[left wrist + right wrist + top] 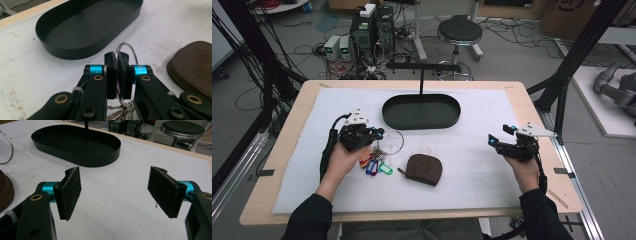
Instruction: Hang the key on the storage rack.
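On the white mat (472, 165) covering the table, the high view lays out the whole scene: a black oval tray (421, 111) toward the far side, a brown zip pouch (424, 169) near the middle, and a bunch of coloured key tags (373, 163) lying just left of the pouch, under the left gripper (377, 134). Those tags do not appear in the left gripper view, which instead gives the grip itself close up: the jaws are pressed nearly together, pinching a thin wire key ring (128, 53) between their pads, with the ring's loop arching beyond the tips and metal keys bunched below. The pouch (193, 66) lies just to the side there, apart from the jaws. Well off on the other side of the mat, the right gripper (501, 142) is held in the person's hand; its own view shows the right gripper (115, 192) spread wide, pads well apart with nothing between them and only bare mat beneath. From both gripper views, the tray's (105, 157) floor looks bare apart from a thin black post rising from its far part.
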Tool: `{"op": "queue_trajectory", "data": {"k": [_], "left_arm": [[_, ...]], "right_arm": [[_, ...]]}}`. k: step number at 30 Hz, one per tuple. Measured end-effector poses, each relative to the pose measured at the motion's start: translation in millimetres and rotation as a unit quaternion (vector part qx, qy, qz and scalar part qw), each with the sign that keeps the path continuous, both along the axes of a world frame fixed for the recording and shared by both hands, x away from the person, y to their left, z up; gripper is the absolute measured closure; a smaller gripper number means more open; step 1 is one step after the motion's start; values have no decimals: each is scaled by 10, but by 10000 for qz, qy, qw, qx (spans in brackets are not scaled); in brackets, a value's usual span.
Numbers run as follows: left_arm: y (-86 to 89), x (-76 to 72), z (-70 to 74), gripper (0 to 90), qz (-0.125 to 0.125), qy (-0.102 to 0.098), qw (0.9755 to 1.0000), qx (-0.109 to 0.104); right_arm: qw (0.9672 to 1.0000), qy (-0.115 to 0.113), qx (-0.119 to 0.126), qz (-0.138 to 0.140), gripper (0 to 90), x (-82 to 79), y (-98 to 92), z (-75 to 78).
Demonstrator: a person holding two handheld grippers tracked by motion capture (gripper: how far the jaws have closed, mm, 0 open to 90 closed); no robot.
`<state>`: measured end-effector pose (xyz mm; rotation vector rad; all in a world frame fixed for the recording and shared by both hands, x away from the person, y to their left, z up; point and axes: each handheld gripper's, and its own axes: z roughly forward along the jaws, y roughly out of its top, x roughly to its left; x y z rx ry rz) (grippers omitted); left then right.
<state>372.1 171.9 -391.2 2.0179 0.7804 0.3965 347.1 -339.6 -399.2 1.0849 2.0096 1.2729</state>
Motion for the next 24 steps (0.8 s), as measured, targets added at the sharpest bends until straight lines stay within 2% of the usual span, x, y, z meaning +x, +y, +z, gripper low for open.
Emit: {"op": "queue_trajectory", "data": {"k": [5,7,14,20,24], "left_arm": [[21,-28,6,858,-124,34,9999,-98],[29,-35,7,857,-274,74,9995,-171],[17,-37,-12,849,-410,214,9987,-192],[16,-24,-42,841,-477,345,9982,-142],[2,-17,-81,854,-519,385,9979,-10]], "right_arm": [[10000,0,10,8,274,4,1,-2],[10000,8,14,12,274,6,1,-2],[10000,13,12,39,274,10,0,-5],[10000,38,18,35,274,10,3,-8],[10000,35,6,38,274,15,3,-9]]}}
